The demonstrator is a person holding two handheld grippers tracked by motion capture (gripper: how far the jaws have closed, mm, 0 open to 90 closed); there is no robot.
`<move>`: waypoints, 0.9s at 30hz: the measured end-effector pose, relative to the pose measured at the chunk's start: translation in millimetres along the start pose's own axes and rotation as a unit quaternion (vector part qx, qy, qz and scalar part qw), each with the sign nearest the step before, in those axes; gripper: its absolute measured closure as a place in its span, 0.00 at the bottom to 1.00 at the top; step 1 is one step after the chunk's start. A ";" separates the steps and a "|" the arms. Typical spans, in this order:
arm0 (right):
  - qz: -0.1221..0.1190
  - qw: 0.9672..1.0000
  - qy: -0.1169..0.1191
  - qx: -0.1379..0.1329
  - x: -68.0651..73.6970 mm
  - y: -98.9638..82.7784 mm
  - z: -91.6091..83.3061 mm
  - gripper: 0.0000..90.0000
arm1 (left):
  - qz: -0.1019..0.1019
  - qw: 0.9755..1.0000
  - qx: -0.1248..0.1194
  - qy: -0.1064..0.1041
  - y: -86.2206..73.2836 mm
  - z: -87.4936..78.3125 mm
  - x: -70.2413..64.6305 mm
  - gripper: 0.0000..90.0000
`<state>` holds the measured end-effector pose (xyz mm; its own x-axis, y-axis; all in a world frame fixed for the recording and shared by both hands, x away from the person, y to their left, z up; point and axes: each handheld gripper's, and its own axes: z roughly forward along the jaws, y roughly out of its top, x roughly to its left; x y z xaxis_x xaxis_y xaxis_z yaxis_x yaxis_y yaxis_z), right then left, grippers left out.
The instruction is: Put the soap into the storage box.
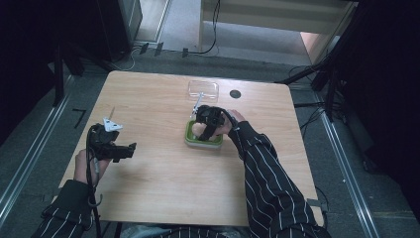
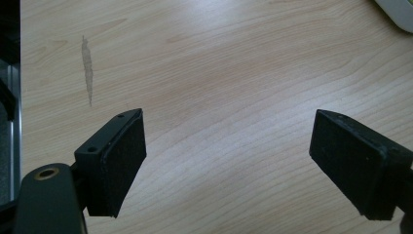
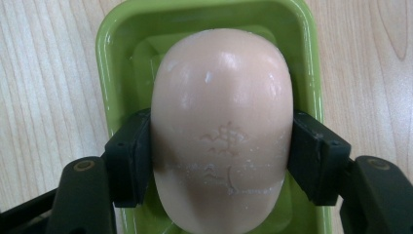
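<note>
A green soap dish [image 1: 203, 140] sits near the middle of the wooden desk [image 1: 163, 178], and everything else is easiest placed from it. Just beyond the green soap dish, toward the far edge of the desk, lies a clear plastic lid [image 1: 203, 90], and to the right of that lid is a small dark round spot [image 1: 235, 93] on the desk whose nature I cannot make out. Well to the left of the green soap dish, the left hand-held gripper [image 1: 130, 149] hovers over bare wood with its jaws spread wide apart and nothing between them; in the left gripper view its pads [image 2: 124, 163] frame only wood grain and a thin grey streak [image 2: 87, 70], while a pale rounded corner of something is cut off at the top right.

The right hand-held gripper [image 1: 204, 130] is over the green soap dish, and from above it and the person's right hand [image 1: 233, 121] cover most of the dish's inside. In the right gripper view the jaws are clamped on a bar of soap [image 3: 221, 131], one pad pressed against each long side. The bar of soap is pale pink and oval, with stamped characters on its top face that are too worn to read. Its long axis runs along the length of the green soap dish [image 3: 109, 53], pointing away from the gripper, across the line between the jaws. The near end of the bar is cut off at the bottom of that view, and whether it rests on the dish floor I cannot tell.
</note>
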<state>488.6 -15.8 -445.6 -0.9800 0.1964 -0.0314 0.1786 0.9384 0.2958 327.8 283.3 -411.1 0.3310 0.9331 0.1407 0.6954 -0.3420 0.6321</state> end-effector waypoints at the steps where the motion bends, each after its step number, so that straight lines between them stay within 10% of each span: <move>1: 0.002 1.000 0.000 -0.001 0.2 -0.4 -0.1 0.37 | 0.000 1.000 0.000 -0.001 -0.1 0.1 0.1 0.16; 27: -0.024 1.000 -0.007 -0.001 0.9 0.2 -8.3 0.28 | 0.001 1.000 0.001 -0.002 0.0 0.2 -0.6 0.16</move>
<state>487.0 -17.7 -437.6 -0.9861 0.1557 -0.0587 0.1318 0.9462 0.2956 327.7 282.7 -411.3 0.3352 0.9317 0.1399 0.6957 -0.3450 0.6300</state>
